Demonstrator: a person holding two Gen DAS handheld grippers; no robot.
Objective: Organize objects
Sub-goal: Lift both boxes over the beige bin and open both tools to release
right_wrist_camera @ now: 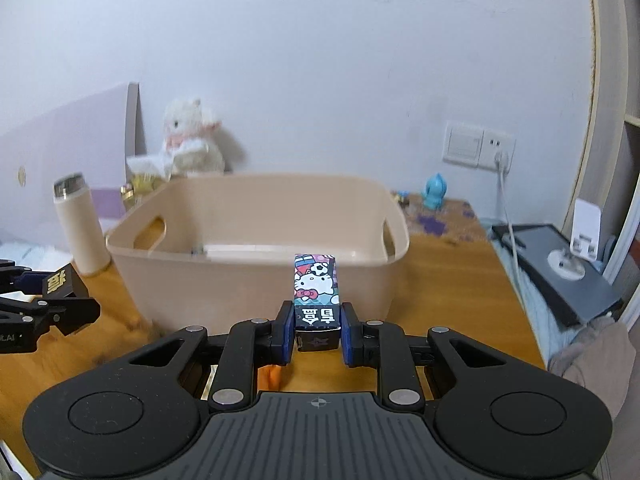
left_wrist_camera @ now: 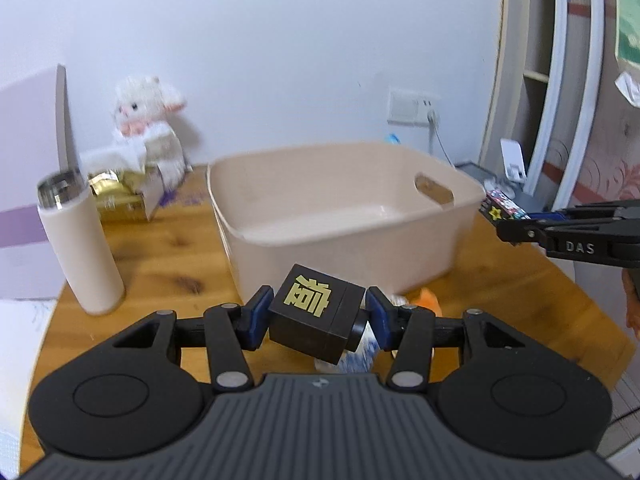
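- The round wooden table (left_wrist_camera: 160,248) carries everything, its grain warm orange-brown under the room's pale wall.
- A beige plastic storage bin with cut-out handles (left_wrist_camera: 340,216) sits in the middle of the table; what shows of its floor looks bare, though one small item near the far wall in the right wrist view is too blurred to name.
- A cream cylindrical thermos with a steel cap (left_wrist_camera: 84,248) stands upright left of the bin, apart from it.
- A white plush lamb with a pink collar (left_wrist_camera: 148,120) sits at the back against the wall, beside a gold foil packet (left_wrist_camera: 116,196).
- The left gripper (left_wrist_camera: 318,316) has its blue-padded jaws clamped on a black cube-shaped box with a gold character on top (left_wrist_camera: 316,312), held tilted in the air just in front of the bin's near wall.
- The right gripper (right_wrist_camera: 318,328) is closed around a tall narrow black box printed with a white cartoon cat (right_wrist_camera: 317,296), held upright at the bin's near side, its top level with the rim.
- A small blue toy figure (right_wrist_camera: 435,196) stands on the table behind the bin's right corner.
- An orange object (left_wrist_camera: 426,300) lies on the table under the left gripper, mostly hidden.
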